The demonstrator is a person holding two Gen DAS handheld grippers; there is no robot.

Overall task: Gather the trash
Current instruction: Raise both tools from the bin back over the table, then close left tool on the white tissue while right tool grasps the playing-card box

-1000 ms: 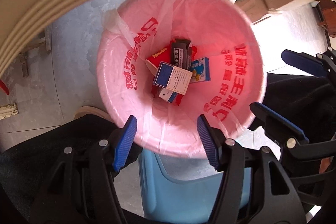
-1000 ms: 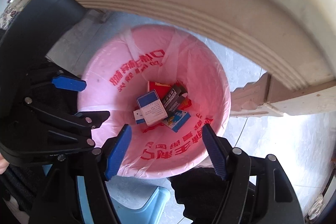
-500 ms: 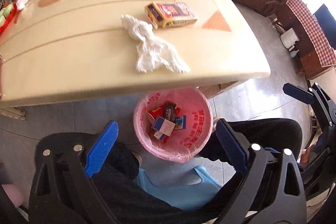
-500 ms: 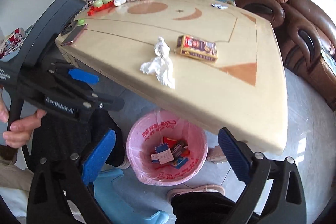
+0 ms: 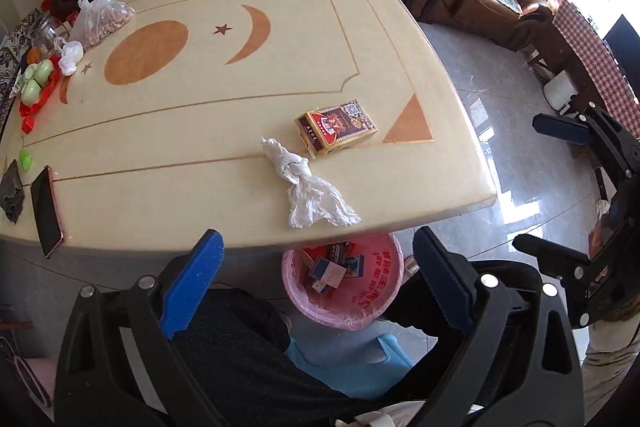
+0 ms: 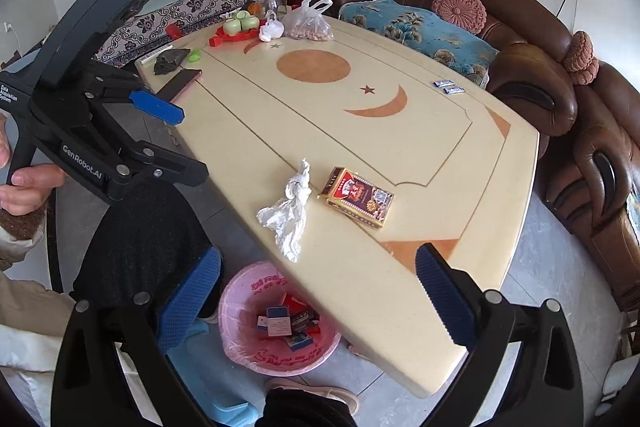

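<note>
Both grippers have risen from just above the bin to over the desk, and their fingers have just been opening, nothing between them.

Left wrist view: the left gripper (image 5: pixel 316 267) stands wide open and empty above the near edge of the desk (image 5: pixel 200 131). A crumpled tissue (image 5: pixel 308 191) lies near that edge, just beside a red card box (image 5: pixel 338 127). The pink-lined bin (image 5: pixel 344 283) sits on the floor half under the desk, small boxes inside. The right gripper (image 5: pixel 560 187) shows at right.

Right wrist view: the right gripper (image 6: pixel 320 291) is spread wide, empty. Tissue (image 6: pixel 290 211) and box (image 6: pixel 358 197) lie apart from it; the bin (image 6: pixel 276 319) is below.
</note>
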